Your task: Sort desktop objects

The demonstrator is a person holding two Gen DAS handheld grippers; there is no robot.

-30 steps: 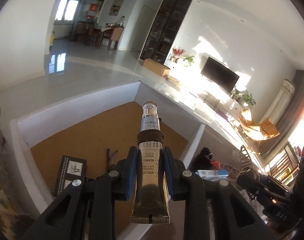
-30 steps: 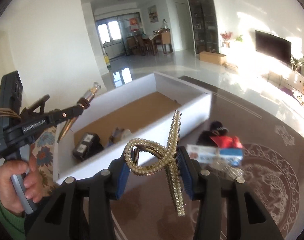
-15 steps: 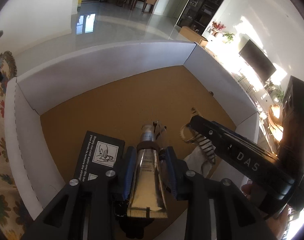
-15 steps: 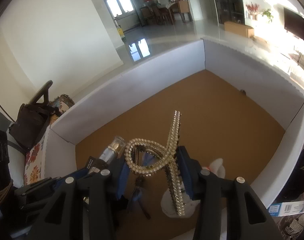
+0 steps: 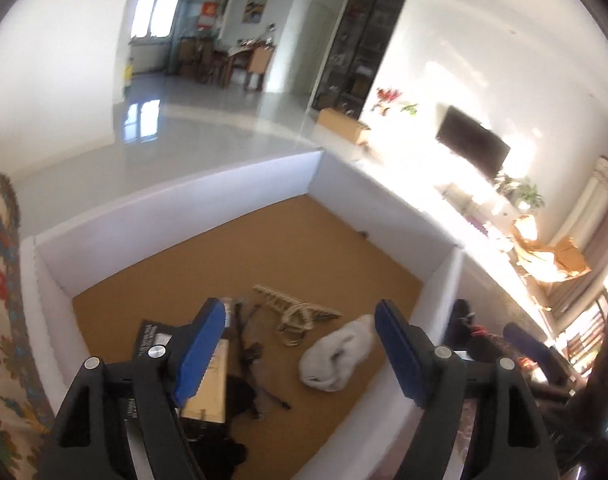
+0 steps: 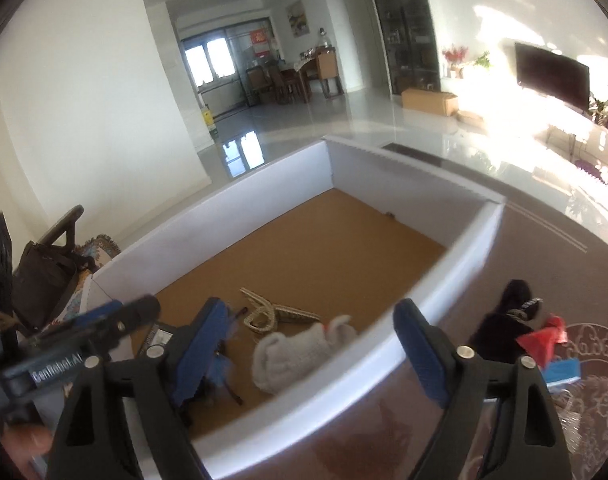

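Hair clip [image 5: 293, 312] lies on the box [image 5: 175, 216] floor near its middle, white sock [image 5: 336, 356] just right of it, gold tube [image 5: 209, 380] left by the black card [image 5: 151, 332]; my left gripper [image 5: 299, 352] and right gripper [image 6: 308, 356] have just been opening, both empty.

Only one marking was readable: "GenRobot.AI" (blurred, in white letters) ran along the black arm of the left gripper [image 6: 115, 316], just left of the right gripper's [image 6: 310, 344] fingers.
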